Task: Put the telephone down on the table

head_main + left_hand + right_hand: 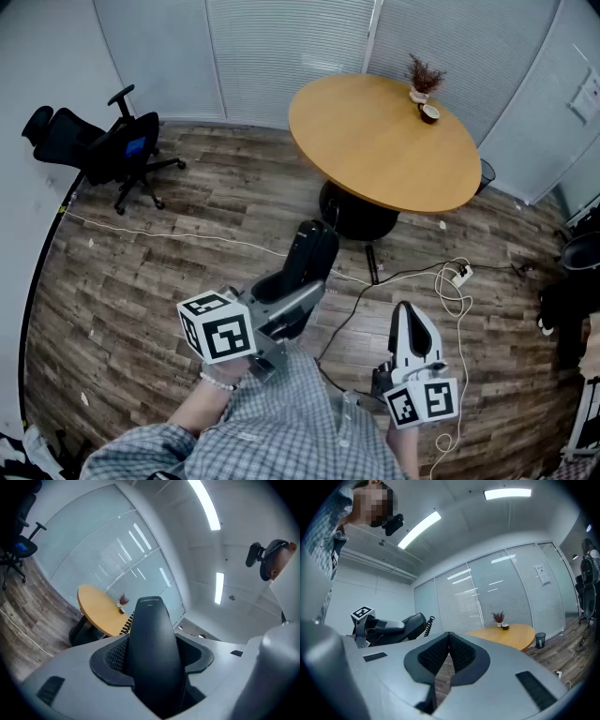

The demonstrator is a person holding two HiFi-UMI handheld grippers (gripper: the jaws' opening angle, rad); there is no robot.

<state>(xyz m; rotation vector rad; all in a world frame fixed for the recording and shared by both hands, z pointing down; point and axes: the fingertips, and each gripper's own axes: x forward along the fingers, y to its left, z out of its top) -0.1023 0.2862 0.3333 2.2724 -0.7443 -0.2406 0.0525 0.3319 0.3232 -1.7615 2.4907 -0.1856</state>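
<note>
The black telephone handset (313, 251) is clamped between the pads of my left gripper (296, 292) and held in the air over the wooden floor. It points toward the round wooden table (384, 141). In the left gripper view the handset (152, 648) fills the gap between the jaws of the left gripper (152, 665), and its coiled cord (125, 625) shows just beside it. My right gripper (406, 314) hangs lower right, jaws together and empty. In the right gripper view its pads meet at the right gripper (449, 644), with the handset (410, 623) off to the left.
A small dried plant (424, 77) and a cup (429, 113) stand at the table's far edge. A black office chair (105, 145) stands at the far left. Cables and a power strip (459, 275) lie on the floor on the right. A dark bin (486, 174) stands behind the table.
</note>
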